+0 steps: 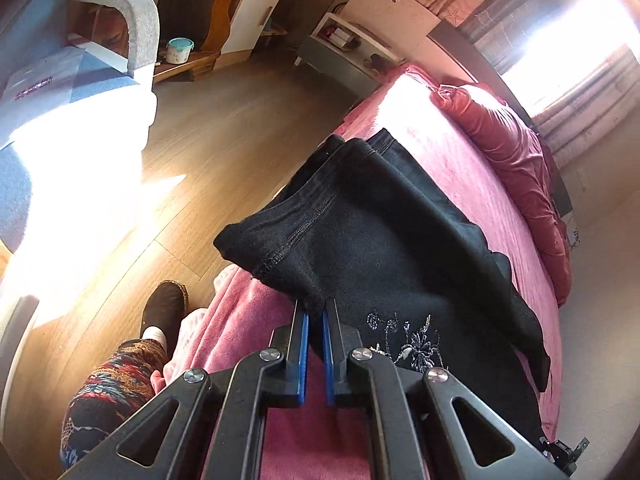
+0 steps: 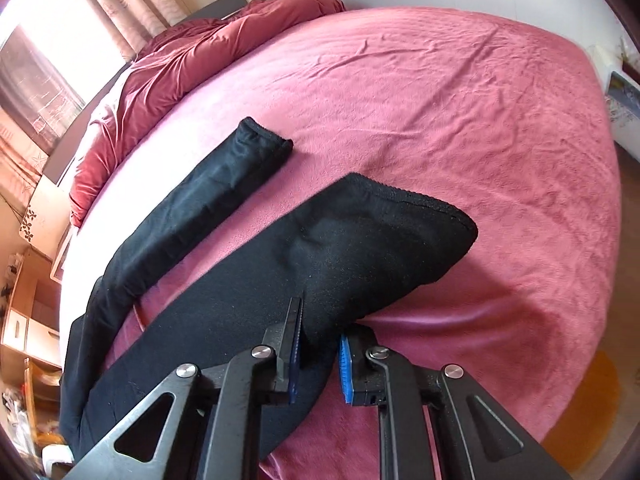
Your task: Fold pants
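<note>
The black pants (image 1: 380,240) lie on the bed (image 2: 460,112), which has a pink cover, and both ends are lifted a little above it.

The left tool (image 1: 316,312) is closed on the waist edge of the pants; its two blue pads (image 1: 304,356) pinch a small fold of the black cloth. From there the waistband goes up toward 11 o'clock and hangs near the side of the bed, above the wooden floor (image 1: 200,152). A pale embroidered flower (image 1: 416,344) shows on the cloth at about 4 o'clock from this tool.

The right tool (image 2: 320,332) grips one leg near its hem. The cloth sits between its pads, and the hem stands up toward 1 o'clock. The other leg (image 2: 224,184) lies flat on the bed at about 11 o'clock, apart from the held one.

A red quilt (image 2: 192,52) is bunched at the head of the bed.
</note>
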`<state>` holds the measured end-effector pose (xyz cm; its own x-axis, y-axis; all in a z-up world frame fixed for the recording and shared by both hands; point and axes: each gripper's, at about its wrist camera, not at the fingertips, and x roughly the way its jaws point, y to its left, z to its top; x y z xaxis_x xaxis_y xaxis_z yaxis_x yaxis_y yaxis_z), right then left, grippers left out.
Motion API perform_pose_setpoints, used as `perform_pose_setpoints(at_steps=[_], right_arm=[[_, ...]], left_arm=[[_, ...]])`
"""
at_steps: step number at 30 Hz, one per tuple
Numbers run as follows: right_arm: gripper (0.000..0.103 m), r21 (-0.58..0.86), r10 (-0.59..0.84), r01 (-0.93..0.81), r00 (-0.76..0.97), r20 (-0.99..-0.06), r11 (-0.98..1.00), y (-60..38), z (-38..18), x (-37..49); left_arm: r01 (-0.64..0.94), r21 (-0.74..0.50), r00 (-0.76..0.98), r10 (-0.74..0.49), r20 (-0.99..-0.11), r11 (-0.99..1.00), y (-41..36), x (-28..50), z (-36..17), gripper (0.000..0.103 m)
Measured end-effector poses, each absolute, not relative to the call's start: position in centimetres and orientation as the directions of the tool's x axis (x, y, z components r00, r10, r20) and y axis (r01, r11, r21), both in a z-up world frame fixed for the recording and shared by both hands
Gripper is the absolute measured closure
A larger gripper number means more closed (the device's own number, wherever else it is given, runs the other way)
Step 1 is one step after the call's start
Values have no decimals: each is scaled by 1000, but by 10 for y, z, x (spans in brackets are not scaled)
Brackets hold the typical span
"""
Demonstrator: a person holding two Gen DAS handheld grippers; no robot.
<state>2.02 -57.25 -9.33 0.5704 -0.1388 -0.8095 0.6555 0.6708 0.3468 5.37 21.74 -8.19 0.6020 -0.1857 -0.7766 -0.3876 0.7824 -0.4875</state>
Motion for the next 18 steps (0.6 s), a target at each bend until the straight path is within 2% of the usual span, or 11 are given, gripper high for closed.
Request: perform_pose_setpoints(at_steps=[9,14,15,16,17,18], right_arm=[[89,302,-173,704,518,-838,643,-582,-100,-19],[89,285,-162,724,480,-862,628,-589,-117,-36],[88,277,-156,722,470,-869,634,-589,-120,-35],[86,270,-157,727,461,-874,631,-589,-121,-37],[75,277,-154,732,462,-873,622,-590,-120,-39],[60,277,-163,740,461,-872,612,-592,-117,-42]], left_arm=[[-398,-458,526,-211,-824,795,209,-2,-96,97],[-397,-395,452,-198,-870,829,199,-14,-103,97],[-401,-371,429,-187,-884,837,199,-12,-106,94],[-415,-355,410,-176,-895,838,198,-8,-107,90],[-423,-353,404,-175,-898,835,200,-8,-107,86],[-433,-342,400,-163,-902,834,202,-7,-105,81]])
